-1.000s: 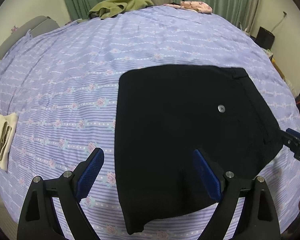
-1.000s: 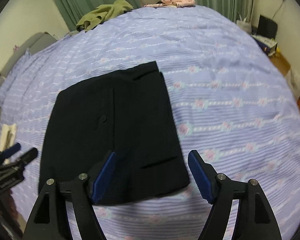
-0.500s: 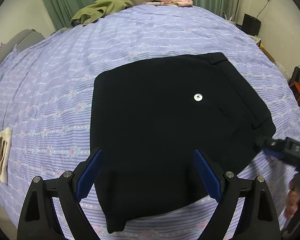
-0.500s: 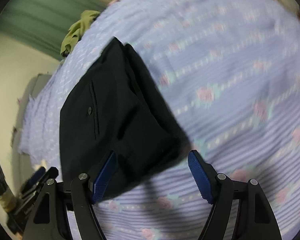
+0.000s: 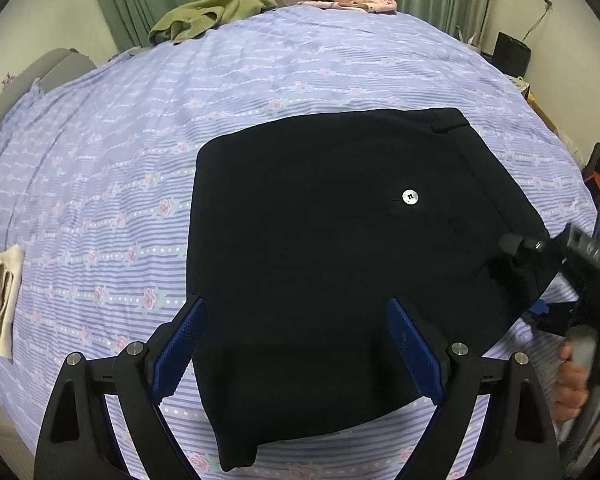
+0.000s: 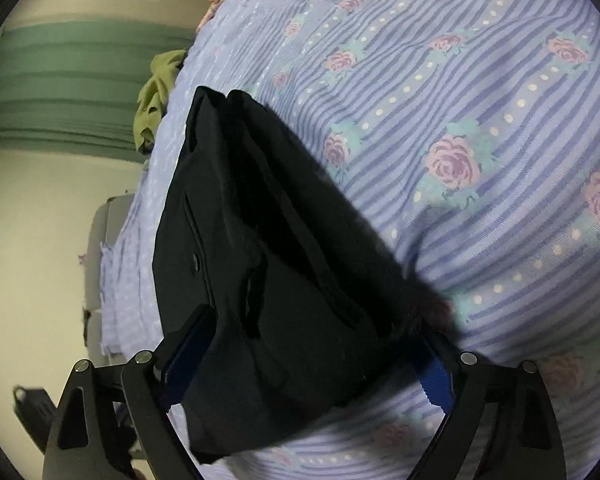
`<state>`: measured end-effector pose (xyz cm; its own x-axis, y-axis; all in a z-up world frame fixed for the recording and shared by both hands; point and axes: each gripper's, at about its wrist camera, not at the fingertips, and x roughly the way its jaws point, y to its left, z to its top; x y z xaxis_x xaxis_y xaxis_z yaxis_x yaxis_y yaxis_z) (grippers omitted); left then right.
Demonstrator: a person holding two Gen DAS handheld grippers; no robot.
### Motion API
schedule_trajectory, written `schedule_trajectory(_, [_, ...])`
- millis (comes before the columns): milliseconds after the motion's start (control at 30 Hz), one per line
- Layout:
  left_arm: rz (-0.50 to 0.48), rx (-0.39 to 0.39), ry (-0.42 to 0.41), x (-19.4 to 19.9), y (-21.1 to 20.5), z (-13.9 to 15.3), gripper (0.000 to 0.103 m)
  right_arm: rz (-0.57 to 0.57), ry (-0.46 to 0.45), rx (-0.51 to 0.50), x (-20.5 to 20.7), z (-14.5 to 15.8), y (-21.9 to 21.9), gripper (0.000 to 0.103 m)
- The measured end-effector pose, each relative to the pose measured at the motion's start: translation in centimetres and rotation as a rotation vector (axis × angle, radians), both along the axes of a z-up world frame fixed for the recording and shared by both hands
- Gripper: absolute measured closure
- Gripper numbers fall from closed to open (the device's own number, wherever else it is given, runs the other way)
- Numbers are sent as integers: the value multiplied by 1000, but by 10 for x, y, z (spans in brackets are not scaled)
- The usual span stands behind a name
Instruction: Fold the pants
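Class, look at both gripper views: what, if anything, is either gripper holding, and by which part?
Nothing is clearly held. Both the left gripper and the right gripper are open, astride the near edge and right corner of the black pants.

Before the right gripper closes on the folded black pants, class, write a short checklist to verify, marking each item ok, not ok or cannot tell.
1. Right gripper open, one finger each side of the pants' edge: ok.
2. Left gripper open above the near part of the pants: ok.
3. Black pants lie flat on the bedspread: ok.
4. Bedspread not caught between the right fingers: cannot tell.
5. All layers between the fingers: cannot tell.
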<state>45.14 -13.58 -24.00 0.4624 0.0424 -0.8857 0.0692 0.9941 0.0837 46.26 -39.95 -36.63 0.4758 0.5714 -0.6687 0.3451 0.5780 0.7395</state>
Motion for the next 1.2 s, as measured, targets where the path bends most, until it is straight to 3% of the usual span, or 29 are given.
schedule_trajectory(100, [2, -4, -10, -1, 1, 1, 12, -6, -74, 81, -2, 25, -1, 11])
schedule_trajectory(200, [12, -5, -10, 0, 2, 0, 12, 26, -175, 91, -1, 46, 8, 12])
schedule_trajectory(300, [28, -5, -11, 1, 6, 1, 12, 52, -124, 5, 18, 32, 22, 12])
schedule_trajectory(433, [51, -13, -9, 0, 18, 1, 12, -13, -12, 19, 37, -3, 18, 26])
schedule_trajectory(567, [81, -25, 10, 0, 33, -4, 12, -42, -42, 17, 37, 13, 19, 58])
schedule_trajectory(667, [117, -72, 28, 2, 48, -9, 12, -37, -35, -15, 38, 25, 25, 71])
schedule_trajectory(733, [136, -108, 37, 5, 60, -12, 12, -56, -13, -41, 36, 32, 26, 73])
schedule_trajectory(767, [144, -125, 37, 6, 65, -12, 12, -55, -7, -79, 38, 38, 30, 73])
schedule_trajectory(967, [218, -238, 6, 26, 120, -12, 12, 72, 3, -555, 46, 63, 78, 74])
schedule_trajectory(1067, [228, -357, 45, 46, 147, -23, 12, 134, 7, -675, 51, 54, 85, 74])
schedule_trajectory(1200, [122, -475, 105, 68, 145, -42, 12, 194, -6, -784, 48, 53, 97, 74])
